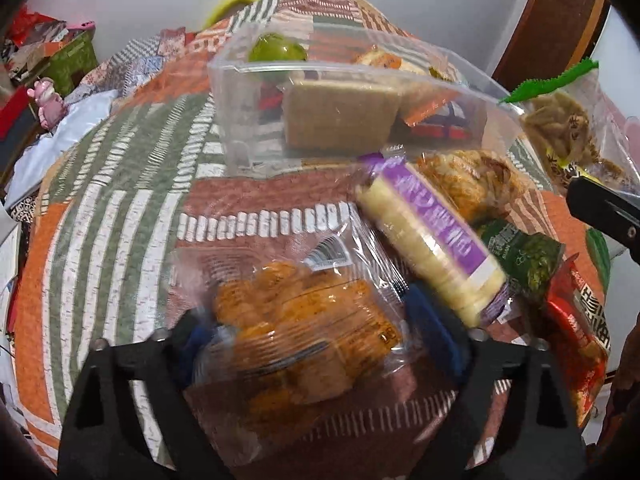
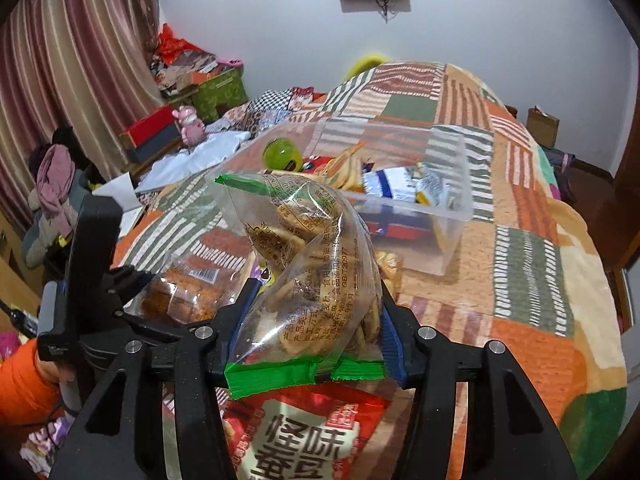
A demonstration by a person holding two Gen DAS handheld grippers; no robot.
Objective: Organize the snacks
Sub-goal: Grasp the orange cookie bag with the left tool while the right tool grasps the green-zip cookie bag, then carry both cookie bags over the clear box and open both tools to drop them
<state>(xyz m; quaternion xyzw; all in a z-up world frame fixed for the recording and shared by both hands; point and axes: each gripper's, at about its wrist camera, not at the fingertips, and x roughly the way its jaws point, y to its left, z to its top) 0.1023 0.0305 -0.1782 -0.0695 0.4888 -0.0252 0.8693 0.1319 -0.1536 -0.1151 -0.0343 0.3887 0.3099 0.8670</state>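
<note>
My left gripper (image 1: 316,316) is shut on a clear bag of orange-brown pastries (image 1: 300,320), held just above the patchwork blanket. My right gripper (image 2: 314,300) is shut on a clear, green-edged bag of round biscuits (image 2: 316,264) and holds it upright; that bag also shows at the right of the left wrist view (image 1: 568,132). A clear plastic bin (image 1: 256,120) (image 2: 452,212) stands on the bed beyond both grippers, with a green ball (image 1: 276,50), a wafer block (image 1: 340,114) and other packets inside. The pastry bag shows left of the right gripper (image 2: 188,288).
Loose snacks lie on the blanket: a purple-labelled roll of white crackers (image 1: 432,232), a dark green packet (image 1: 524,256), a red bag (image 1: 576,320) (image 2: 296,432) and another pastry bag (image 1: 472,180). Boxes and a pink toy (image 2: 188,124) sit left of the bed.
</note>
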